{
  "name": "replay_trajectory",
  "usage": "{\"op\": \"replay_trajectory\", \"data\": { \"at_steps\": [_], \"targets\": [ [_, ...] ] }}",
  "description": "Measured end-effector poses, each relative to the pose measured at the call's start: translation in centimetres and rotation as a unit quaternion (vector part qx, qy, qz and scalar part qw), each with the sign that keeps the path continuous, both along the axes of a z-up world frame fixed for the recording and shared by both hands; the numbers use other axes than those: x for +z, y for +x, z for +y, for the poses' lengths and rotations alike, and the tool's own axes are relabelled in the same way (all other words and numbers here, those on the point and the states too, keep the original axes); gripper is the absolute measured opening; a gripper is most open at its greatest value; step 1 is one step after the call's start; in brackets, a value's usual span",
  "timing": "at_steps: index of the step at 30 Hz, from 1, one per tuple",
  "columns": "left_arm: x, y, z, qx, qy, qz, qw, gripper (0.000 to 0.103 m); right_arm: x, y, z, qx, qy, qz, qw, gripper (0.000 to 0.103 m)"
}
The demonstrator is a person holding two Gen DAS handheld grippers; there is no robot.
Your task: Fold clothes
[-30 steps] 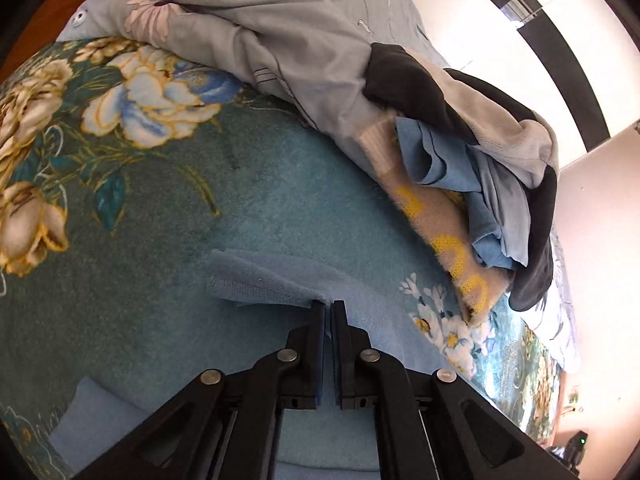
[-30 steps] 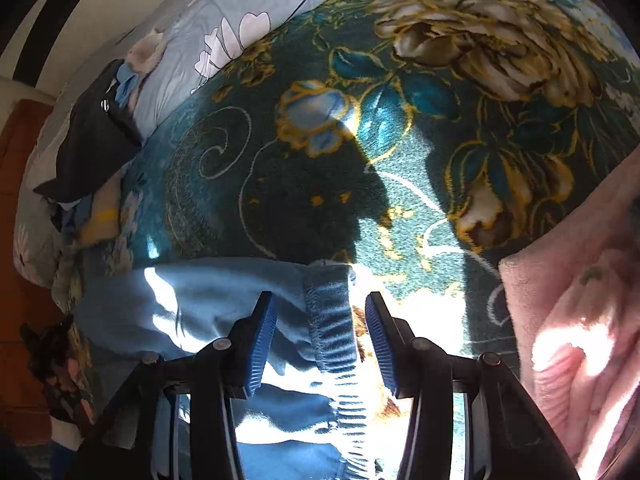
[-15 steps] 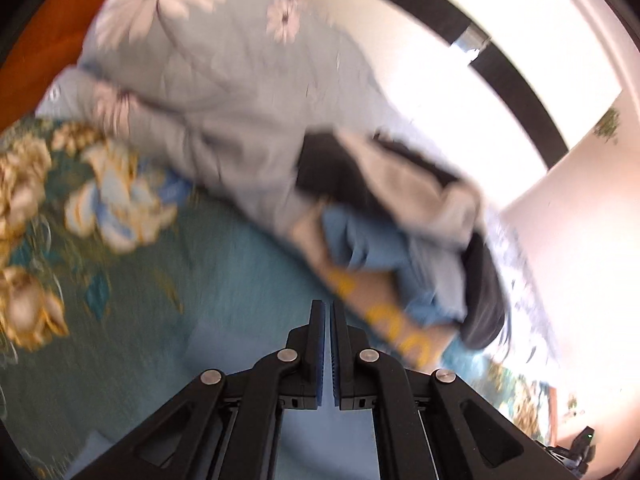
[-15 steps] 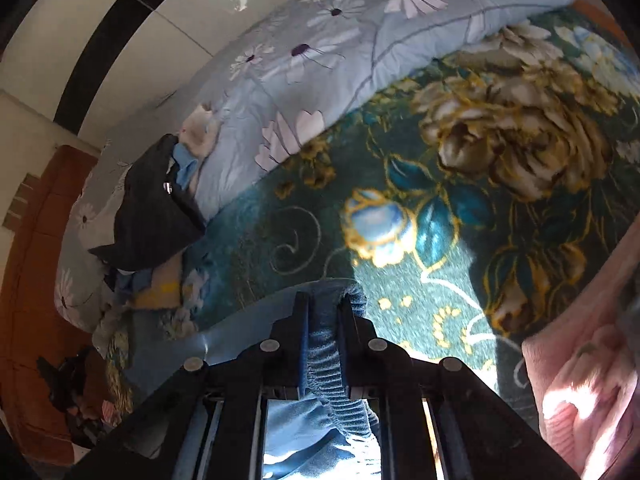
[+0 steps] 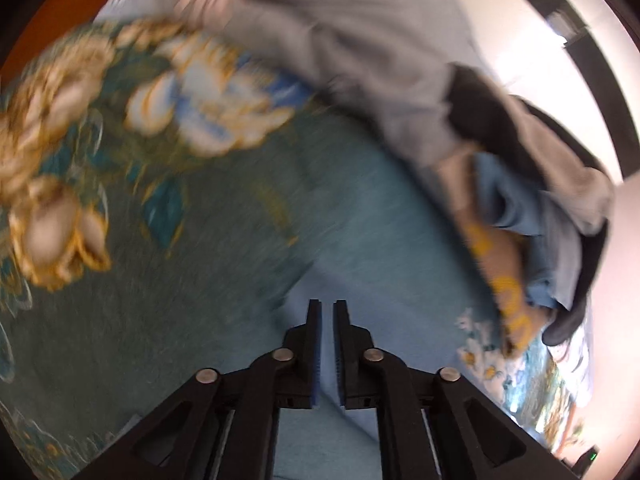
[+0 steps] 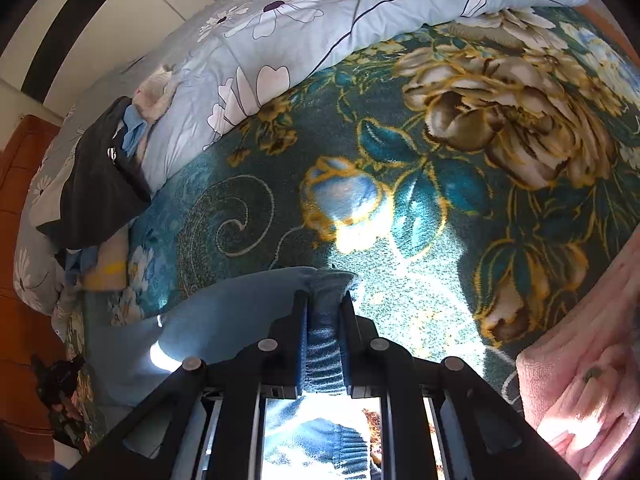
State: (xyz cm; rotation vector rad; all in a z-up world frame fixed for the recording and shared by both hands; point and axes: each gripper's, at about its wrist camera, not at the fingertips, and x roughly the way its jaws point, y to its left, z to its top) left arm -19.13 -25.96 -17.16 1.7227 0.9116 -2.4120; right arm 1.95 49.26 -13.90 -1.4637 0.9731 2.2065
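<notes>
A light blue garment (image 6: pixel 224 312) lies on the floral teal blanket (image 6: pixel 400 184). My right gripper (image 6: pixel 324 300) is shut on its ribbed cuff (image 6: pixel 324 356) and holds it above the blanket. In the blurred left wrist view the same blue garment (image 5: pixel 384 320) spreads under and in front of my left gripper (image 5: pixel 327 308). Its jaws stand nearly closed with a thin gap, and blue cloth shows between and below them.
A pile of unfolded clothes, black, blue and tan (image 5: pixel 532 216), sits against the flowered pale blue duvet (image 6: pixel 320 24); the pile also shows in the right wrist view (image 6: pixel 100 184). A pink fleece item (image 6: pixel 580 392) lies at the right. An orange headboard (image 6: pixel 16 184) is at the left.
My right gripper closed on the cuff and lifted it. My left gripper, shut on the garment, swung up and back down fast, blurring the view.
</notes>
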Motion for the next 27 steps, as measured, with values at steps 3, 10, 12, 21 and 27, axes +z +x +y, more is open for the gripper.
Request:
{"op": "replay_trajectory", "data": {
  "at_steps": [3,10,12,21,27],
  "targets": [
    [-2.1,0.5,-0.6,0.03,0.048,-0.009,0.9984,0.037,0.0,-0.2,-0.2,0.001,0.003,-0.005,1.0,0.015],
    [-2.4,-0.2,0.8,0.023,0.017,0.019,0.9994,0.002,0.2,-0.7,-0.3,-0.003,0.009,-0.004,1.0,0.014],
    [-0.5,-0.3,1.1,0.019,0.02,0.056,0.9981,0.002,0.8,-0.7,-0.3,-0.006,0.013,0.009,1.0,0.014],
    [6.4,0.5,-0.1,0.008,-0.016,0.165,0.9862,0.003,3.1,-2.6,-1.0,-0.004,0.042,0.055,0.998,0.013],
    [-1.9,-1.3,-2.5,0.057,0.012,0.039,0.9976,0.003,-1.3,-4.0,-0.4,-0.009,0.018,0.002,1.0,0.013]
  ]
}}
